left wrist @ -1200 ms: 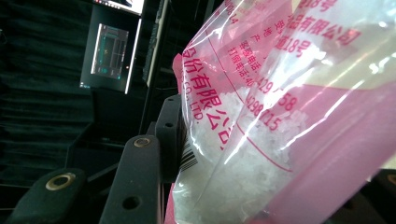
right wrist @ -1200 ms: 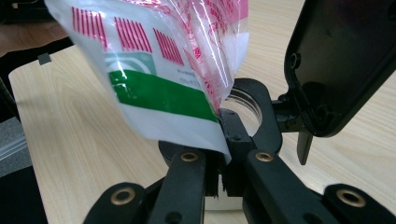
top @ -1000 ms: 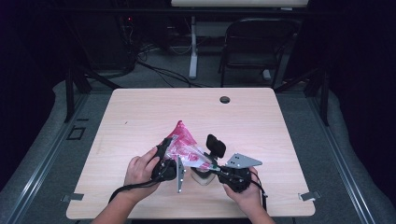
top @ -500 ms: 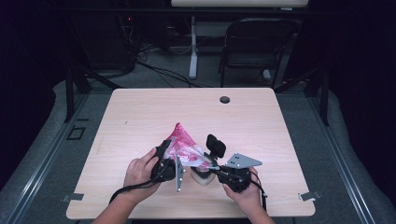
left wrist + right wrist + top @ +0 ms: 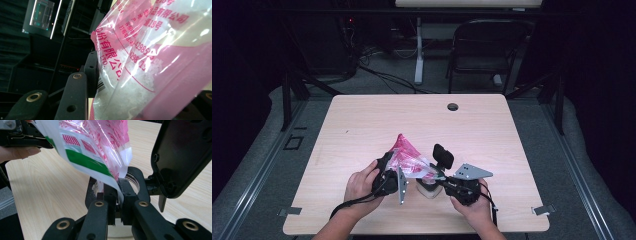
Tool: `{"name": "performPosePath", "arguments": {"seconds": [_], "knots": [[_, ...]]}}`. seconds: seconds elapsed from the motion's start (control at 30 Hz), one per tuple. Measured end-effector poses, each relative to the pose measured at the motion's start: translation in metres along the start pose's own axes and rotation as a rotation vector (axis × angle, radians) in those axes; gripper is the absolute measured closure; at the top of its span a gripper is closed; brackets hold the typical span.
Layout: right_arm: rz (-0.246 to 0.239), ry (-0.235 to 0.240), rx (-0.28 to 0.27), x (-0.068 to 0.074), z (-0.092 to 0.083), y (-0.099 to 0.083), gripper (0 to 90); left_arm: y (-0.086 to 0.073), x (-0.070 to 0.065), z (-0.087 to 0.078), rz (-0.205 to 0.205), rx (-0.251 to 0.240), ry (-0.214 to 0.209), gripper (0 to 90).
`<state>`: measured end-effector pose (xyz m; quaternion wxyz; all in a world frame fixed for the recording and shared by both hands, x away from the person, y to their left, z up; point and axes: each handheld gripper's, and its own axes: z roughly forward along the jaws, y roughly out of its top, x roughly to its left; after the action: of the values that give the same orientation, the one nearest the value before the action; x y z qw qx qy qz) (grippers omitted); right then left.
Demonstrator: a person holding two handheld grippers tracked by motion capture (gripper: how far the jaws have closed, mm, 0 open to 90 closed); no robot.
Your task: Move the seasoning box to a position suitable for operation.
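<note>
You are partway through the job, I think: the pink bag (image 5: pixel 408 159) is up off the table (image 5: pixel 512 130), near your edge and in the middle, but lots of white grains sit inside it. So the pouring looks like it has a long way to go. Your left gripper (image 5: pixel 393 169) has its jaws squeezed on the bag from both sides and holds it up. In the left gripper view the bag (image 5: pixel 150 62) bulges between the jaws of that gripper (image 5: pixel 142 100). Your right gripper (image 5: pixel 432 176) pinches the bag's low edge, with its jaws almost together on the thin plastic. In the right gripper view that gripper (image 5: pixel 117 192) has the bag (image 5: pixel 100 142) hanging down into it, and just behind the jaws you can see the round mouth of a little clear jar (image 5: pixel 133 183). In the high view the jar (image 5: pixel 430 190) stands on the table right under the bag. I cannot tell if any grains are in the jar yet. What is left is to tip the grains in. The bag is thin, shiny, crinkly plastic, see-through with pink and green print. The grains look like tiny hard crystals. The jar looks smooth and clear. The table is flat, pale wood.
</note>
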<state>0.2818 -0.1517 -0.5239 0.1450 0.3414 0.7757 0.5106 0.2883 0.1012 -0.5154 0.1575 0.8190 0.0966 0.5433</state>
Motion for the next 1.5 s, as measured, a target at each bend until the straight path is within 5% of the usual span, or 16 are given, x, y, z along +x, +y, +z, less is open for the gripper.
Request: {"name": "performPosePath", "arguments": {"seconds": [0.9, 1.5], "knots": [[0.004, 0.024, -0.024, 0.002, -0.001, 0.0, 73.7, -0.009, -0.005, 0.003, -0.067, 0.022, -0.044, 66.6], [0.008, 0.026, -0.043, 0.003, 0.0, -0.001, 67.3, -0.018, -0.009, 0.008, -0.18, 0.017, -0.109, 67.1]]}}
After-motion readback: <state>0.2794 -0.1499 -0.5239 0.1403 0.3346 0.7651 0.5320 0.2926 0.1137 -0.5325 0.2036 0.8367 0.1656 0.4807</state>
